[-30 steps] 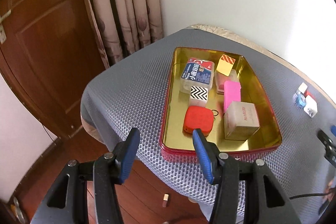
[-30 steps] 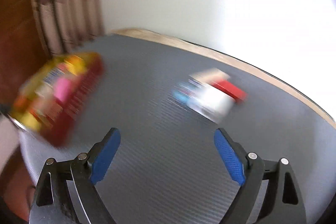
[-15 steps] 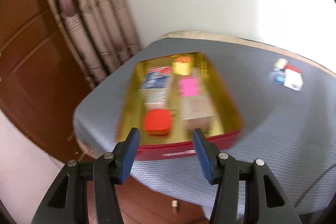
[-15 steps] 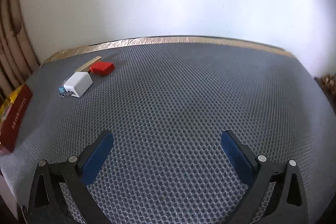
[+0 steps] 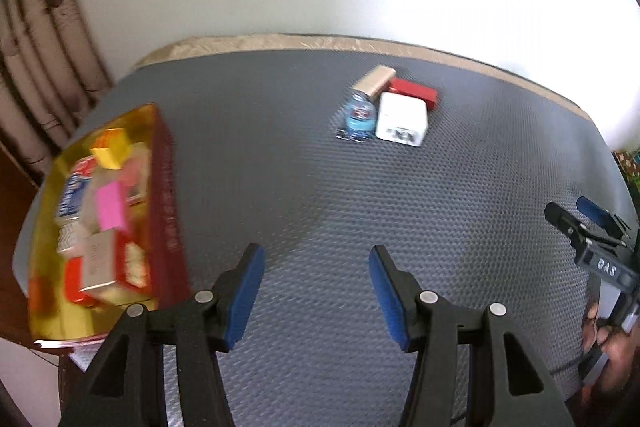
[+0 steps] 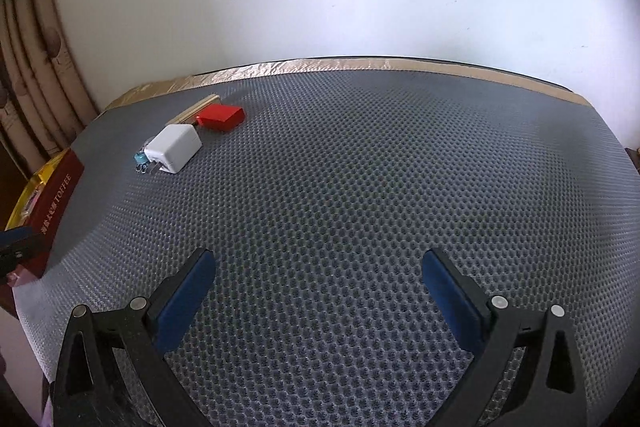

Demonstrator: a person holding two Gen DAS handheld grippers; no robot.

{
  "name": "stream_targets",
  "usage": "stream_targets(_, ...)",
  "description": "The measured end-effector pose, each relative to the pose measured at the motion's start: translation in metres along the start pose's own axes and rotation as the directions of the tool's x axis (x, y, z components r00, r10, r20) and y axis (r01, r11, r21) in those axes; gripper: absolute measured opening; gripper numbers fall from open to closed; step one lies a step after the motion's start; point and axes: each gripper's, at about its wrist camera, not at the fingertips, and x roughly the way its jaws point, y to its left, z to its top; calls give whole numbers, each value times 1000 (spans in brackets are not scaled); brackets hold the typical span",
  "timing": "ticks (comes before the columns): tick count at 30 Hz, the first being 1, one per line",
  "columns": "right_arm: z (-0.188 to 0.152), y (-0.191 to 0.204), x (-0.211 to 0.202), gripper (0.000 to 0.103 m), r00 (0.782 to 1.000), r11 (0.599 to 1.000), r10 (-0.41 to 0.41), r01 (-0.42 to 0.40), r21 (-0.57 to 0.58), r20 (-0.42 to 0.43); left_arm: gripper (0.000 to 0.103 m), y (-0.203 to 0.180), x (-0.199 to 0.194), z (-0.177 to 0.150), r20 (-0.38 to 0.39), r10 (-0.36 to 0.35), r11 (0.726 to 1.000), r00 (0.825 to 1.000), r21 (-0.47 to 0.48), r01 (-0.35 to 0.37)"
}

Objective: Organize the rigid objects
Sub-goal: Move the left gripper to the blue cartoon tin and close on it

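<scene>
A small cluster lies on the grey mat: a white charger block (image 5: 402,123) (image 6: 173,147), a red box (image 5: 414,92) (image 6: 221,117), a gold bar (image 5: 374,83) (image 6: 195,110) and a small blue item (image 5: 359,117) (image 6: 140,158). A gold and red tin tray (image 5: 166,187) (image 6: 56,195) at the left edge holds several boxes. My left gripper (image 5: 316,291) is open and empty, well short of the cluster. My right gripper (image 6: 318,301) is open and empty over bare mat, and it also shows in the left wrist view (image 5: 580,215).
The grey honeycomb mat (image 6: 360,187) covers the table, with a tan border (image 6: 360,65) along the white wall. Curtains (image 5: 36,67) hang at the left. The table's front and left edges drop off beside the tray.
My left gripper has swung right, from over the tray toward the cluster. My right gripper has barely moved in the last half second. Both stay open.
</scene>
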Motion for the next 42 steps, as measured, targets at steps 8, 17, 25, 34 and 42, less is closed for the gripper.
stream_targets(8, -1, 2, 3, 103, 1000, 1000, 24, -24, -6, -2, 56, 21, 33, 47, -46, 3, 991, 999, -136, -9)
stream_targets(17, -2, 2, -1, 103, 999, 999, 36, -36, -5, 9, 56, 26, 78, 117, -82, -121, 974, 989, -202, 103)
stream_targets(25, -2, 3, -1, 103, 999, 999, 49, -49, -9, 9, 58, 16, 131, 137, -174, -171, 966, 970, -222, 131)
stream_targets(34, -1, 4, 1, 103, 998, 998, 63, -63, -13, 6, 69, 28, 154, 152, -158, -170, 953, 973, -276, 122)
stream_targets(42, -1, 5, 2, 103, 998, 998, 62, -62, -13, 6, 69, 6, 147, 151, -175, -144, 987, 974, -102, 127)
